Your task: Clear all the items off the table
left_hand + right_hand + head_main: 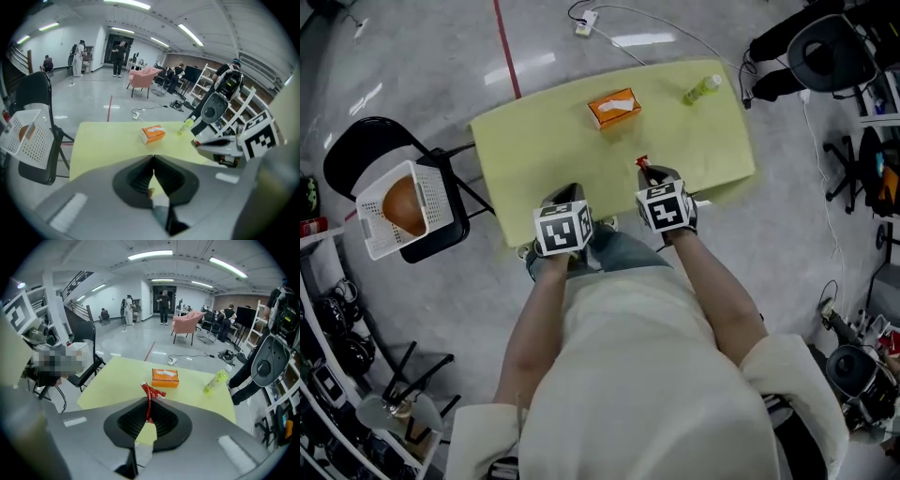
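Person's cream top (pixel 656 375) filled the near part of the head view, with both grippers held over the near edge of the yellow-green table (pixel 534 141).

Right gripper (pixel 149 401): jaws pinched on a crumpled red wrapper (pixel 150 391). It stuck up out of the pads and looked clear of the tabletop.
Left gripper (pixel 153 160): jaws pressed together, nothing between them.

On the table: orange tissue box (pixel 614 109) around mid-table and a green bottle (pixel 701 89) lying at the far right corner, well apart from each other. Both were well beyond the grippers.

White basket (pixel 431 183) sat on a black chair (pixel 356 150) just off the table's left side. It had a rounded orange-brown thing (pixel 403 206) in it, couldn't tell what.

My read: step in hand was wrapper pickup, grasp done, transfer not yet. Task was roughly a third through at best, with two items left.

Next move, as I judged it: carry the wrapper across to the left, over the basket, and only spread the jaws once above the rim. Wrapper is light and thin, so it could cling to a pad or flutter wide if dropped from high. The idle left gripper was nearer the basket side, so the right one would have to cross in front of it. Better to send the left out for the box.
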